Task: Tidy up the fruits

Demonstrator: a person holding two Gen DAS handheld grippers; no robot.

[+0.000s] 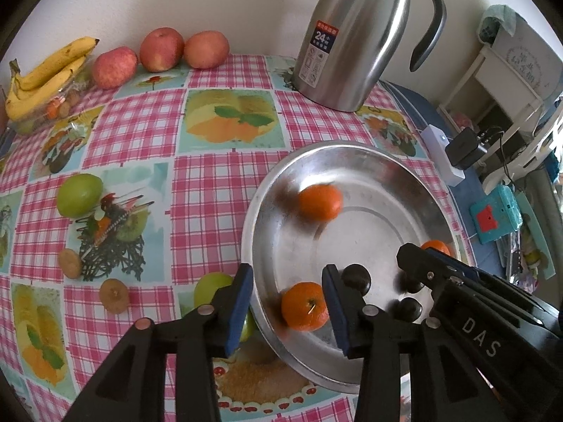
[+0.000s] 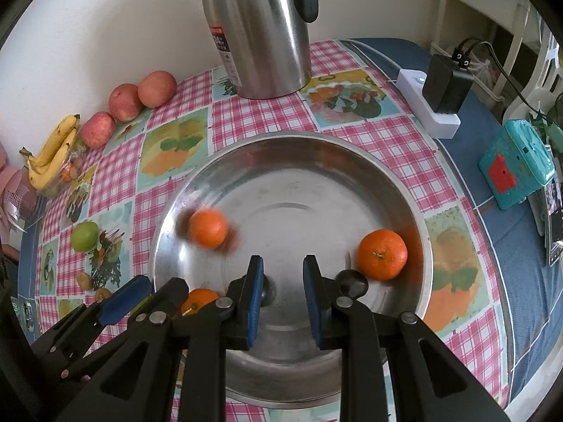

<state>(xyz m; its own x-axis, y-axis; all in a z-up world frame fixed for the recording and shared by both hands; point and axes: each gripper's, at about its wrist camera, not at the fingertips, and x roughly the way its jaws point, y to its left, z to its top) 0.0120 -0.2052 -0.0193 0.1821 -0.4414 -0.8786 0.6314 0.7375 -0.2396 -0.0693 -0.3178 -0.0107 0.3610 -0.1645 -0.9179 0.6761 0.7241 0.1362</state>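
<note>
A steel basin (image 1: 380,161) stands on the checked tablecloth. My left gripper (image 1: 288,274) hangs open over its near-left rim; a tangerine (image 1: 304,306) lies in the basin below its fingers, and the left pad is clear of it. A second tangerine (image 1: 320,201) shows blurred near the basin's far-left wall. A third tangerine (image 2: 382,254) rests at the right wall. My right gripper (image 2: 283,263) hovers over the basin's middle, its jaws a narrow gap apart with nothing between them. Small dark round fruits (image 1: 356,277) lie on the basin floor.
Two green fruits (image 1: 79,195) (image 1: 214,286) and two small brown ones (image 1: 70,263) lie left of the basin. Three apples (image 1: 162,49) and bananas (image 1: 45,74) line the back wall. A steel thermos jug (image 1: 352,35) stands behind the basin, a power strip (image 2: 427,109) to its right.
</note>
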